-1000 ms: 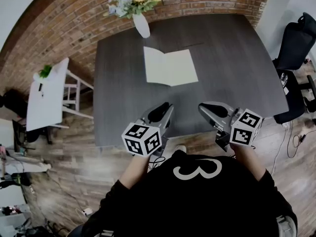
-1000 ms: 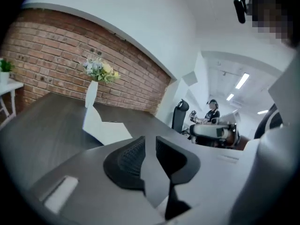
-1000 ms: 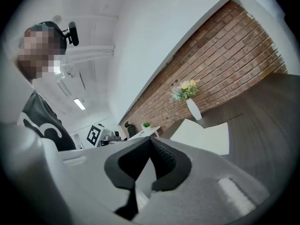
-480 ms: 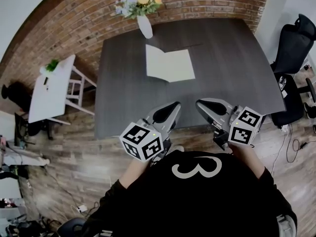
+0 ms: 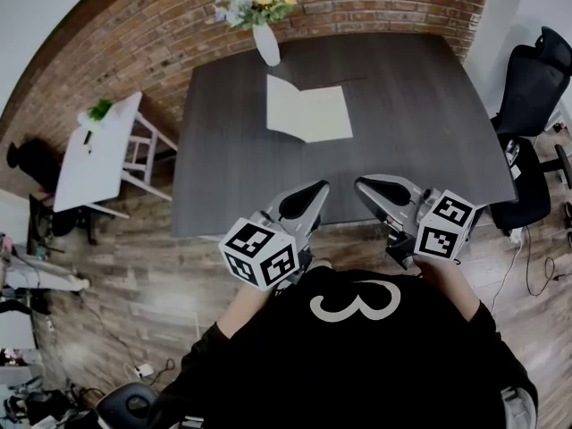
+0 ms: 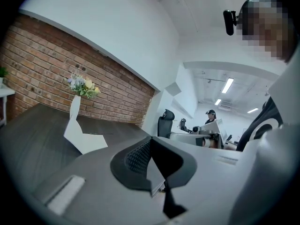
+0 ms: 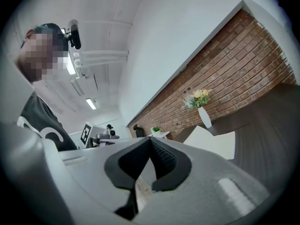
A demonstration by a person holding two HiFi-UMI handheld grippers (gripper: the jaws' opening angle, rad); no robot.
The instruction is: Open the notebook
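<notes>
The notebook (image 5: 308, 107) lies open on the dark table (image 5: 232, 177), its pale pages face up, near the far edge. It also shows in the left gripper view as the notebook (image 6: 82, 137) and in the right gripper view as the notebook (image 7: 213, 142). My left gripper (image 5: 307, 197) hangs over the table's near edge, well short of the notebook, shut with nothing in it. My right gripper (image 5: 368, 189) hangs beside it, also shut and empty. The pads meet at the tips of the left gripper (image 6: 149, 142) and the right gripper (image 7: 150, 142).
A white vase of flowers (image 5: 265, 43) stands just behind the notebook's left corner, by the brick wall. A small white side table (image 5: 94, 164) stands left of the table. A black office chair (image 5: 536, 79) stands at the right.
Both grippers have come back a little from the notebook toward the person. The notebook lies open as before.
</notes>
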